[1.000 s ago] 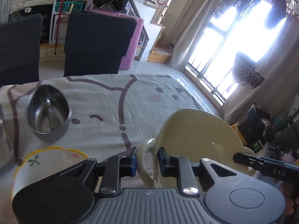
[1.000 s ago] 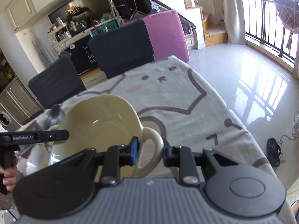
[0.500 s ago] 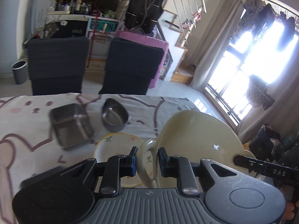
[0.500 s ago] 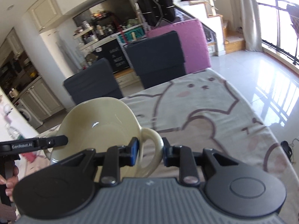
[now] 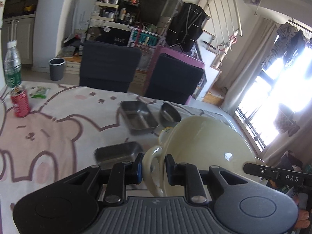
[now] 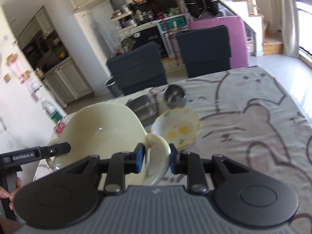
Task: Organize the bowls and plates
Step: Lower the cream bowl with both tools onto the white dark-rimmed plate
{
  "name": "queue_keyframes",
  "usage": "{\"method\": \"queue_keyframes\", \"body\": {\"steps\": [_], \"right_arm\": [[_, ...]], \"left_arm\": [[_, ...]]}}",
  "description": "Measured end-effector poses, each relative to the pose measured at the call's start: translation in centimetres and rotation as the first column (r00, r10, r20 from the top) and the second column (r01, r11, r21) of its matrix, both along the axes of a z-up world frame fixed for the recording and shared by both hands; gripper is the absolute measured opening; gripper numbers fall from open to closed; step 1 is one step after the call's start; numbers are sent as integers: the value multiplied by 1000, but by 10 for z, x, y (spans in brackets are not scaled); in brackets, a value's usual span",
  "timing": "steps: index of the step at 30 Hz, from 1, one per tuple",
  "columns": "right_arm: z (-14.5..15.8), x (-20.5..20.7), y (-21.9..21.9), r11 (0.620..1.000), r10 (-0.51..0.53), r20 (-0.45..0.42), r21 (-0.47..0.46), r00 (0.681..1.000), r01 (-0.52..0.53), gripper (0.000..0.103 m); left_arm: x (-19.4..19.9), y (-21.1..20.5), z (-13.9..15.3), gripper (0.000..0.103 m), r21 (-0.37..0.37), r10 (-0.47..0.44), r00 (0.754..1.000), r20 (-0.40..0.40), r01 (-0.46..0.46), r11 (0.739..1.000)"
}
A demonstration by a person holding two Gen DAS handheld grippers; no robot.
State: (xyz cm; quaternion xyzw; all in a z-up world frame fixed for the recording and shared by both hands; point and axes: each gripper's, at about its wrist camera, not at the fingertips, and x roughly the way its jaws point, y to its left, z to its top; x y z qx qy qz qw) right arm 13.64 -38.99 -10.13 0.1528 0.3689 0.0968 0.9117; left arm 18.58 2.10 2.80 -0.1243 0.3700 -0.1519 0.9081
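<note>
Here, the cream two-handled bowl (image 5: pixel 206 144) was held off the table between both grippers, one loop handle in each. The left gripper (image 5: pixel 153 168) was clamped on the bowl's left handle (image 5: pixel 151 167), its blue-padded fingers (image 5: pixel 138 167) pressing either side of the loop. The right gripper (image 6: pixel 156 160) was likewise clenched on the right handle (image 6: pixel 158 156), pads tight against the ceramic. In the left wrist view the tip of the right gripper's body showed just past the bowl's far rim; in the right wrist view the other tool's tip reached the bowl's near rim, with a hand (image 6: pixel 7 191) wrapped around its grip.

Taking the bowl as the landmark: beyond it on the bear-print tablecloth (image 5: pixel 48 128) lay a flowery yellow-rimmed bowl (image 6: pixel 176 127), close behind the right handle in the right wrist view and mostly hidden behind the bowl in the left one. Farther back stood a small round steel bowl (image 5: pixel 169 115) and, beside that, a rectangular steel tray (image 5: pixel 138 117). A second steel tray (image 5: pixel 119 153) lay just left of the bowl's left handle. Well to the left of the bowl, near the table's far edge, stood a red can (image 5: pixel 19 103) with a plastic water bottle (image 5: pixel 12 64) behind it. Two dark chairs (image 5: pixel 109 66) stood at the far side of the table.
</note>
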Motion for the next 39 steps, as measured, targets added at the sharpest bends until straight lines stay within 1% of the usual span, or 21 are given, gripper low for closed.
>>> {"method": "queue_keyframes", "body": {"steps": [3,6,10,14,17,21,31,39], "right_arm": [[-10,-3,21,999,35,-15,-1,999,-35,31],[-23,0,34,998,62,-58,-4,996,-62,31],[-44,2,48,994,94,-122,-42,988,-100,31],[-61,3,57,992,105,-173,-49,979,-115,31],[-70,0,70,990,114,-197,-64,974,-129,31],[-75,3,79,985,117,-234,-95,965,-143,31],[-89,5,88,978,107,-282,-143,953,-152,31],[-98,11,96,972,107,-306,-168,946,-165,31]], "left_arm": [[-14,20,-13,24,1,25,1000,-19,-25,1000],[-21,34,-31,24,-3,38,998,-55,-38,999],[-22,49,-58,23,-37,36,993,-117,-41,998],[-22,56,-74,23,-40,23,990,-139,-29,999],[-19,60,-88,23,-59,21,983,-180,-32,998],[-18,63,-104,23,-78,13,975,-222,-32,996],[-14,63,-132,24,-111,4,965,-261,-34,993],[-11,67,-145,25,-113,19,959,-283,-53,992]]}}
